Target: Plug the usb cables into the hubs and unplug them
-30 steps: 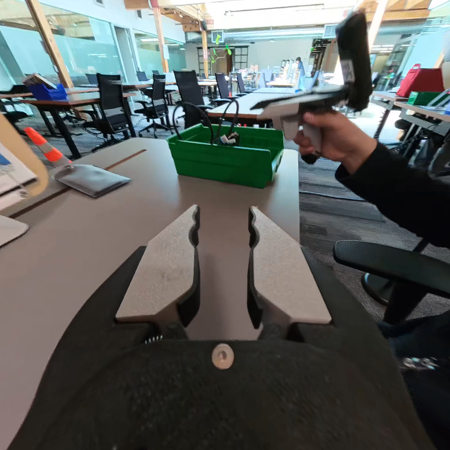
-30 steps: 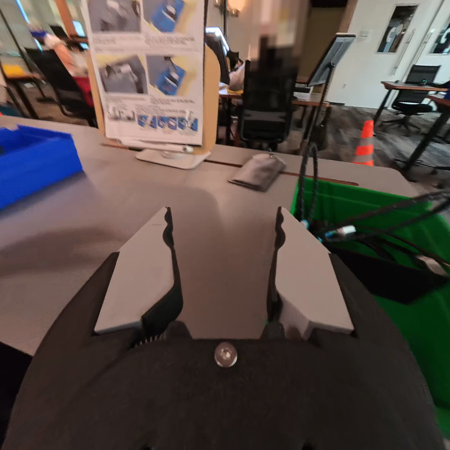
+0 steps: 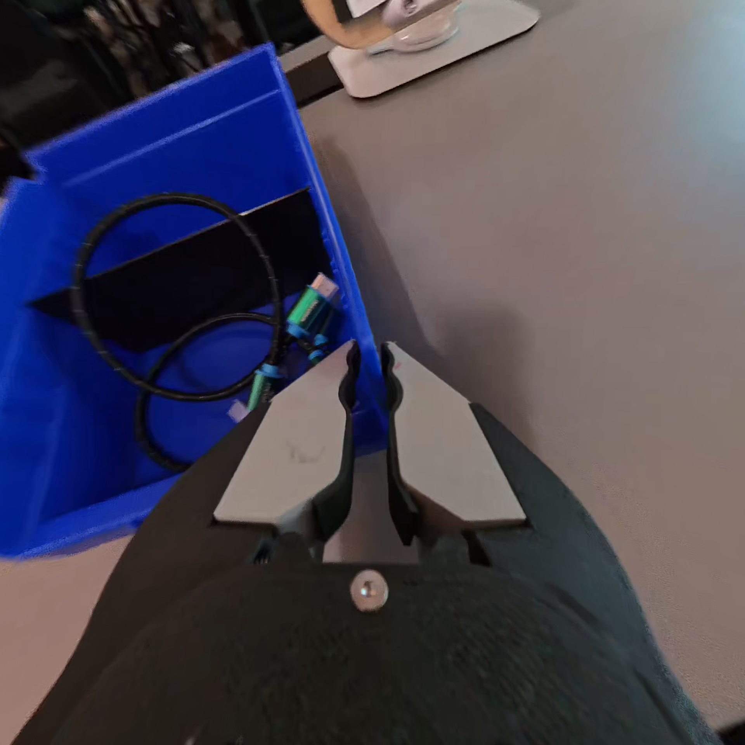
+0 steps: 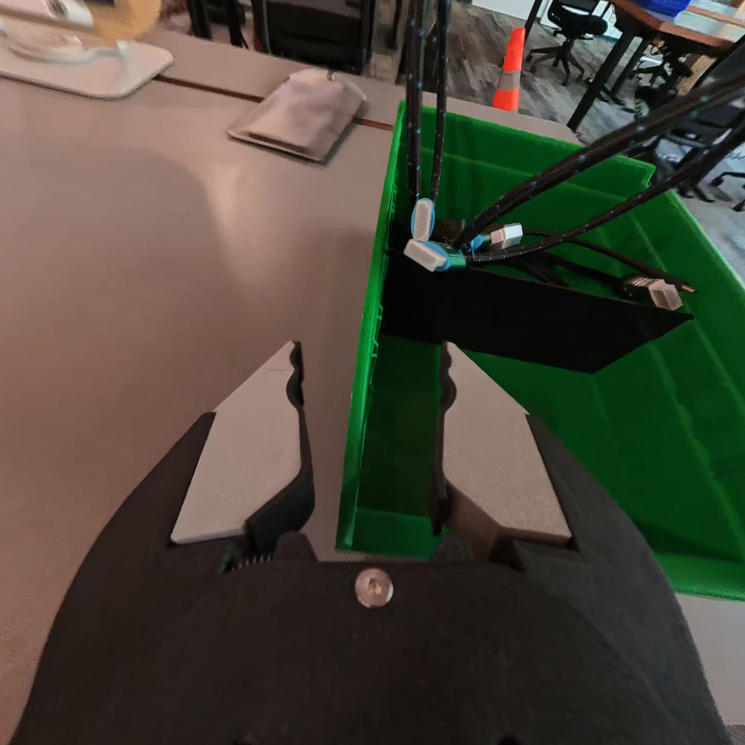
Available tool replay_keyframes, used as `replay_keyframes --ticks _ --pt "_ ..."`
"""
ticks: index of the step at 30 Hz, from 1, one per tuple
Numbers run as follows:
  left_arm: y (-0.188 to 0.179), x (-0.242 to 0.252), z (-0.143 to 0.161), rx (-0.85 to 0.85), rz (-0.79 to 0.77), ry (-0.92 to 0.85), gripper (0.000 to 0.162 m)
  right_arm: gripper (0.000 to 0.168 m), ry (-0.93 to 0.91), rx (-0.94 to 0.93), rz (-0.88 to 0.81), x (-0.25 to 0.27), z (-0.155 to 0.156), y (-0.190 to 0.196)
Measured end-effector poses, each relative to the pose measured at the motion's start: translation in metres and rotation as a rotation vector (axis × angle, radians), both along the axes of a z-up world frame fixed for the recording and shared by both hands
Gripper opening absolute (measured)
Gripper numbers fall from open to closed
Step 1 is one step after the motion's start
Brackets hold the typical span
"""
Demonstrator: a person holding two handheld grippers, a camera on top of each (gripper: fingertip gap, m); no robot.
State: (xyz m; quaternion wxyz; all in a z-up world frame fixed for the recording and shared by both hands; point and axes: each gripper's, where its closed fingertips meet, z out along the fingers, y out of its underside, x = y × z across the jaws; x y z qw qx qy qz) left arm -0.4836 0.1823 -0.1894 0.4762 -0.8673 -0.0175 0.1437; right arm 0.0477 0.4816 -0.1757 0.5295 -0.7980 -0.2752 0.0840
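Two grippers: both empty.
Left gripper point(image 3: 367, 346): fingers narrow, over blue bin point(image 3: 169, 161) wall.
Right gripper point(image 4: 369, 346): fingers wide, astride green bin point(image 4: 604, 403) wall.

Left wrist view: at left, blue bin point(image 3: 181, 161) on grey table point(image 3: 564, 282), crossed by black divider point(image 3: 181, 290); inside, coiled black cable point(image 3: 77, 282) with green plugs point(image 3: 310, 310). At top, white stand base point(image 3: 423, 60).

Right wrist view: at right, green bin point(image 4: 604, 423) with braided cables point(image 4: 564, 169) rising from behind its dark divider point(image 4: 504, 318). Upper centre, grey pouch point(image 4: 298, 113). Beyond, orange cone point(image 4: 510, 72) and office chair point(image 4: 576, 24).
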Motion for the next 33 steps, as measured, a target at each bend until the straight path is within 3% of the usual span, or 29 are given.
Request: replay_keyframes --ticks 2,3,4,9,12,16,20,26,33 --pt "-0.011 -0.014 0.004 -0.036 0.029 0.119 0.004 0.042 -0.077 0.011 -0.016 0.002 -0.006 0.005" --pt "-0.015 -0.016 0.008 -0.011 0.025 0.097 0.003 0.016 -0.100 0.010 -0.022 0.003 -0.009 0.006" --pt "-0.019 -0.019 0.013 0.023 0.024 0.058 0.002 0.004 -0.110 0.008 -0.016 0.002 -0.012 0.007" --pt "-0.035 -0.035 0.052 0.217 0.008 0.045 0.002 0.003 -0.097 -0.003 0.006 -0.011 -0.010 -0.009" --pt "-0.040 -0.042 0.071 0.228 0.031 0.130 0.003 0.003 -0.107 -0.003 0.078 -0.038 -0.008 -0.038" --pt "-0.044 -0.053 0.090 0.304 0.025 0.117 0.003 0.003 -0.059 -0.041 0.189 -0.092 -0.006 -0.084" --pt "-0.056 -0.054 0.122 0.433 -0.005 0.083 0.003 0.003 -0.080 -0.045 0.294 -0.162 -0.004 -0.129" --pt "-0.088 -0.050 0.173 0.568 -0.020 0.166 0.003 0.009 -0.026 -0.107 0.388 -0.282 -0.002 -0.186" --pt "-0.111 -0.056 0.187 0.600 0.027 0.230 0.003 0.020 0.009 -0.114 0.528 -0.440 -0.005 -0.254"
